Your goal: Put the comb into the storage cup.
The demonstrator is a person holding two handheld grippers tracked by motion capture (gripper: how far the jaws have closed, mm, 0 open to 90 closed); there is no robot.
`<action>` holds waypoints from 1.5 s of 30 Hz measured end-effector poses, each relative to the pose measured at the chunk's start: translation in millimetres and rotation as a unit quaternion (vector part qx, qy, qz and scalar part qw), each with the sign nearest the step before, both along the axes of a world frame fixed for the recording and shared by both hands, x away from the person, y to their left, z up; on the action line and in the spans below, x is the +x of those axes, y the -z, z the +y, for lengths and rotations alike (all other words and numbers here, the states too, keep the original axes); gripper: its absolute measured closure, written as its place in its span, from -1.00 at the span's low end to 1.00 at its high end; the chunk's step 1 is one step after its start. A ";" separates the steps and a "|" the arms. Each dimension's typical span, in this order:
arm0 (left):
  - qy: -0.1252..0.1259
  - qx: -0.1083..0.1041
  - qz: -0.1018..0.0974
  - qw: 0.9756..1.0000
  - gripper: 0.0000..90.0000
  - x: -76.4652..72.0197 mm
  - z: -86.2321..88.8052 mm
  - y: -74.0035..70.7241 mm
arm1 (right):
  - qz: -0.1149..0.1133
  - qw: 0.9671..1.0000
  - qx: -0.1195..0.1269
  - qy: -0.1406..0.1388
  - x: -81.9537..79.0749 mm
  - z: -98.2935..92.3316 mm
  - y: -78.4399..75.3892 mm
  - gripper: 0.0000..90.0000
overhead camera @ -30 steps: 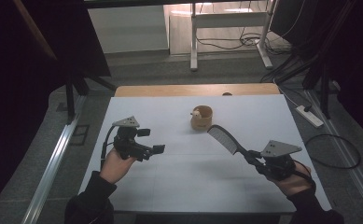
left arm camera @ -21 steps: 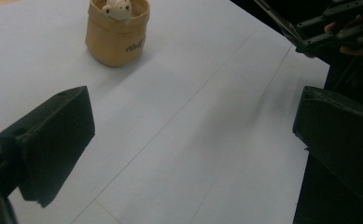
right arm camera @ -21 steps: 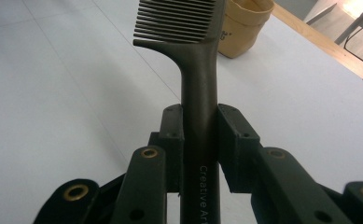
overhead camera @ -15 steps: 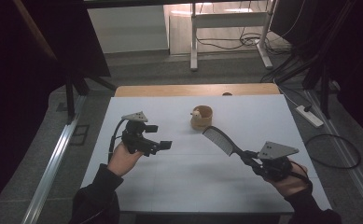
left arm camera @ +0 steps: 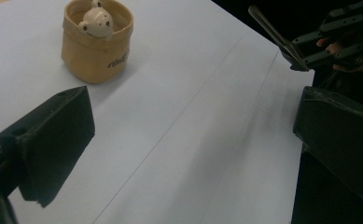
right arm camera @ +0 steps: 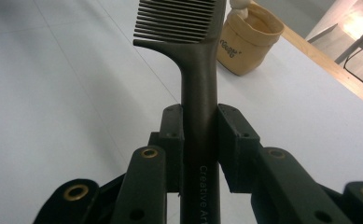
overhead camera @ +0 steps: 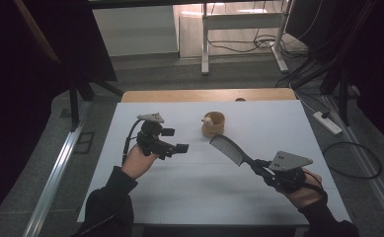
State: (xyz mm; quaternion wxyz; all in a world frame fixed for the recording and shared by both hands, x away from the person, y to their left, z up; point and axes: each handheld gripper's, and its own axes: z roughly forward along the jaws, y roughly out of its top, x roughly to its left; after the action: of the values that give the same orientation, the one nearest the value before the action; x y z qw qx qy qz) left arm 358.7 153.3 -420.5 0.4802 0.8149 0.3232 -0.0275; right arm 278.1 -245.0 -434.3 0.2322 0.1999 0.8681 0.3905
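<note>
- Here, the right gripper (overhead camera: 259, 167) pinches the comb (overhead camera: 230, 149) by its handle; in the right gripper view both pads press the handle's sides, so the hold looks firm.
- Comb (right arm camera: 188, 28): its long axis runs straight out from the right gripper's jaws, continuing their line, with the toothed head at the far end and clear of the table (overhead camera: 189, 197).
- Cup (overhead camera: 213, 124): a tan pot with a small bear figure at its rim. It stands ahead of the comb's head and a little to one side of it, near but apart. In the right gripper view the cup (right arm camera: 247, 39) sits just beyond the teeth, to their right.
- Left gripper (overhead camera: 174, 140): jaws spread wide, nothing between them. In its own view the cup (left arm camera: 96, 39) lies ahead and toward the left jaw, with bare table between.
- Deciding relation: the comb's head, not the empty gripper, is the part nearest the cup. Judged from this layout, the coming move is likely to carry the comb forward along its own axis toward the cup's mouth, tipping the head down to enter it.
- Risk, as a judgement: the bear takes up part of the mouth and the cup looks light, so a push off the axis could knock it over; the left gripper is placed to steady it.
</note>
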 end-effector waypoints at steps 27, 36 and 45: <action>0.047 -0.066 0.044 0.996 -1.00 6.6 -11.9 2.3 | -0.035 0.998 -0.007 -0.047 -7.6 19.8 2.0 0.61; 0.055 -0.078 0.065 0.993 -1.00 6.3 -15.8 0.2 | -0.051 0.997 -0.017 -0.061 -10.3 28.4 2.9 0.61; 0.071 -0.093 0.088 0.989 -1.00 6.5 -23.4 -0.7 | -0.065 0.995 -0.024 -0.074 -12.2 35.8 3.7 0.61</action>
State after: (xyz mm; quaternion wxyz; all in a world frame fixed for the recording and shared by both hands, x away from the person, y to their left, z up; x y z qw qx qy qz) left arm 365.2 129.9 -419.8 0.5209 0.7818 0.3015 -0.1630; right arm 266.0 -209.2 -438.0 0.2628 0.1037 0.8727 0.3981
